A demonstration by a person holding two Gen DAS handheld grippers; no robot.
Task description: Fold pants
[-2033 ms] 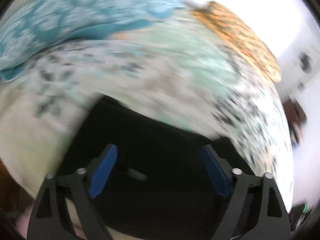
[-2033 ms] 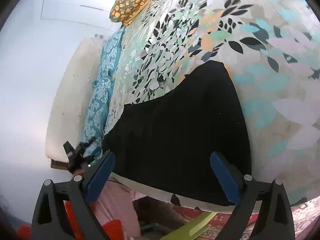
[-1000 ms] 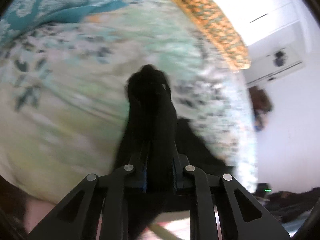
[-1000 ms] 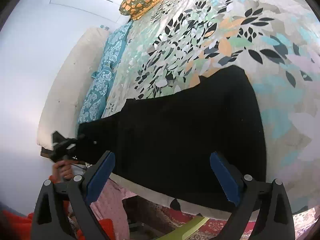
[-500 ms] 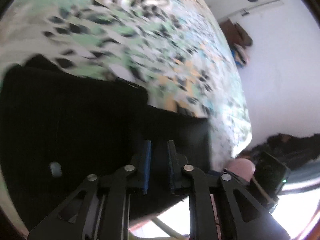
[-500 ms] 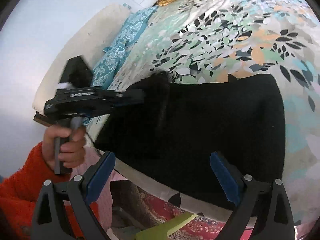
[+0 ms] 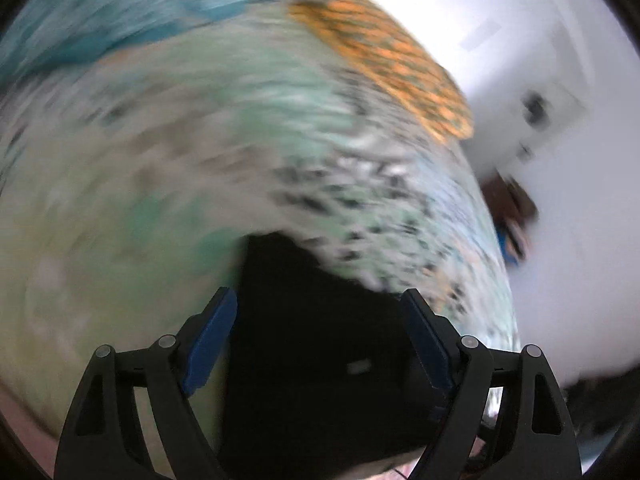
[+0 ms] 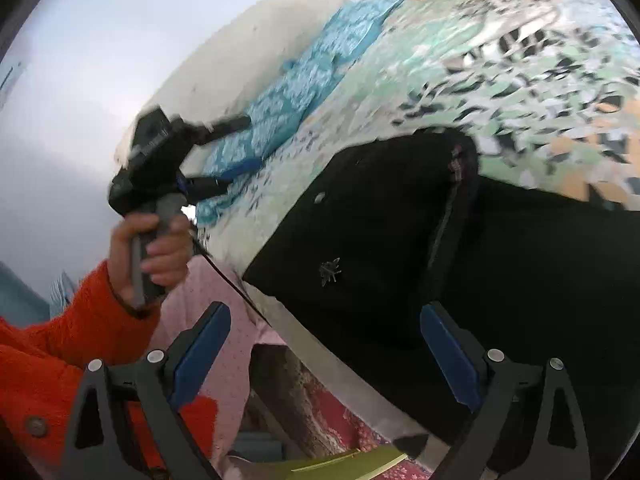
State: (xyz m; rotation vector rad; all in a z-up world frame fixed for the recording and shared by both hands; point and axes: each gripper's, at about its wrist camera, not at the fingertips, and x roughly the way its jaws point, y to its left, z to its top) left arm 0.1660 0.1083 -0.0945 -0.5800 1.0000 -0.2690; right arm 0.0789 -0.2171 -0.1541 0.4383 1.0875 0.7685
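The black pants (image 8: 500, 264) lie folded over on the leaf-patterned bedspread (image 8: 540, 60) at the bed's near edge; a folded layer with a seam (image 8: 448, 216) lies on top. In the blurred left wrist view the pants (image 7: 320, 340) sit right ahead between the fingers. My left gripper (image 7: 320, 336) is open and empty just above them; it also shows in the right wrist view (image 8: 224, 152), held off to the left of the pants. My right gripper (image 8: 324, 344) is open and empty over the pants' near edge.
An orange patterned pillow (image 7: 384, 56) and a teal blanket (image 8: 296, 92) lie at the far side of the bed. A red rug (image 8: 344, 412) and a yellow-green object (image 8: 348, 464) are on the floor below the bed edge. White wall stands beyond.
My left gripper carried a part of the pants across onto the rest, opened and let go, then pulled back to the left. My right gripper stayed open and shifted a little.
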